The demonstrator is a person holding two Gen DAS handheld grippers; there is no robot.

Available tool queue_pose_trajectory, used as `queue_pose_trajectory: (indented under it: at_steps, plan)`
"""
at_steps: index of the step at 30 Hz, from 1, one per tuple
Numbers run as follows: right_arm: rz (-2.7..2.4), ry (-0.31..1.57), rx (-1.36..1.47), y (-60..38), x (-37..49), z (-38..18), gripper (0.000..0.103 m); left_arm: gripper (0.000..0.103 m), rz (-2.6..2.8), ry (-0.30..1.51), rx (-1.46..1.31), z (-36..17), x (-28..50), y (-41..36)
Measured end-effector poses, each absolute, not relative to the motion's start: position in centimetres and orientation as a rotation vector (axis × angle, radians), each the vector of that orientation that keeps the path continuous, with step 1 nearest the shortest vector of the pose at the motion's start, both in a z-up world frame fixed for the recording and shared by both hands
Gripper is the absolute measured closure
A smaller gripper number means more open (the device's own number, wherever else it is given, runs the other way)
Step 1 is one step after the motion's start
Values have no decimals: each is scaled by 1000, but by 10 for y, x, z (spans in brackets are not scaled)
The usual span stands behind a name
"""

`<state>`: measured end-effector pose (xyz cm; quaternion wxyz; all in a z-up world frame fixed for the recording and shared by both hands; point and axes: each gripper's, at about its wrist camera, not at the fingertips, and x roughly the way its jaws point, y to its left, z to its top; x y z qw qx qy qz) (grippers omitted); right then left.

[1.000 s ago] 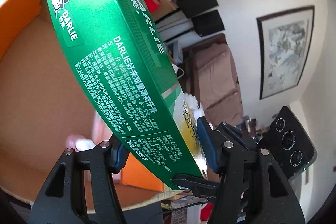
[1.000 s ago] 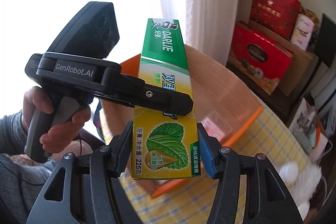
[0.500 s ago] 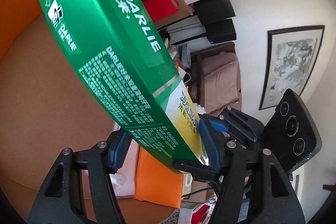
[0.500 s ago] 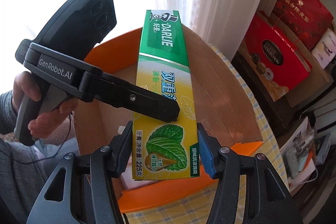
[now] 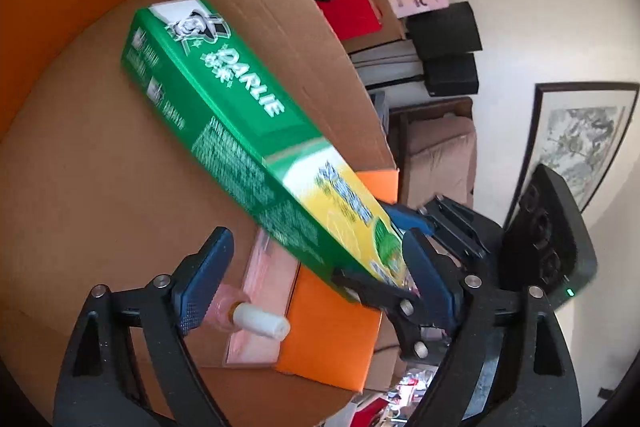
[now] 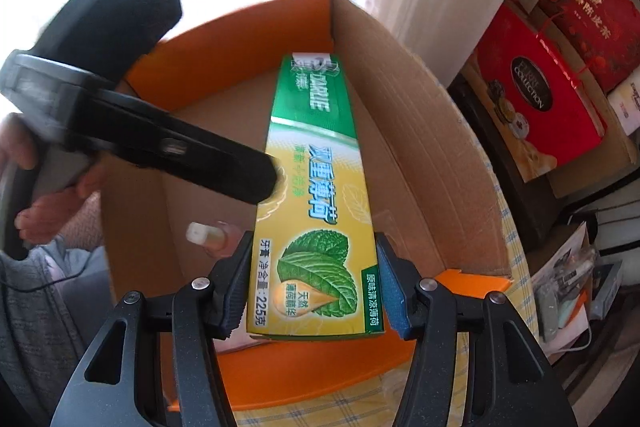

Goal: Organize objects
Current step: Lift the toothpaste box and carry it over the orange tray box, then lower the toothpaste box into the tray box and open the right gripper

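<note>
A green and yellow Darlie toothpaste box point(image 6: 316, 211) is clamped at its near end between the fingers of my right gripper point(image 6: 316, 291). Its far end tilts down into the open orange and brown cardboard box point(image 6: 420, 155). In the left wrist view the toothpaste box point(image 5: 248, 151) runs diagonally over the cardboard box point(image 5: 80, 179). My left gripper point(image 5: 316, 283) is open, its jaws wide apart and empty, beside the toothpaste box. The right gripper's fingers show there at the box's near end.
A pink packaged bottle with a white cap point(image 5: 256, 319) lies inside the cardboard box; its cap shows in the right wrist view point(image 6: 204, 233). Red gift boxes point(image 6: 536, 95) stand on shelves to the right. The box sits on a yellow checked cloth point(image 6: 508, 227).
My left gripper has let go of the toothpaste box and opened wide. My right gripper has lowered the toothpaste box down into the cardboard box.
</note>
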<state>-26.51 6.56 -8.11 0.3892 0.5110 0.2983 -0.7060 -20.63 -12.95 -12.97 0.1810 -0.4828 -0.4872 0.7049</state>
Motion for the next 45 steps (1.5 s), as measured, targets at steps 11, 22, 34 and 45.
queue_pose_trajectory:
  at_steps: [11, 22, 34, 45]
  plan:
    - [-1752, 1090, 1304, 53, -271, -108, 45, 18, 1932, -1407, -1313, -120, -188, -135]
    - [-1665, 1260, 1240, 40, -278, -122, 45, 18, 1924, -1357, -1287, -107, -174, -132]
    - [-1834, 1303, 1125, 60, -274, -108, 40, 18, 1927, -1332, -1298, -105, -173, -132]
    - [-2174, 709, 1260, 109, -268, -48, 32, 1, 2046, -1132, -1302, -72, -166, -108]
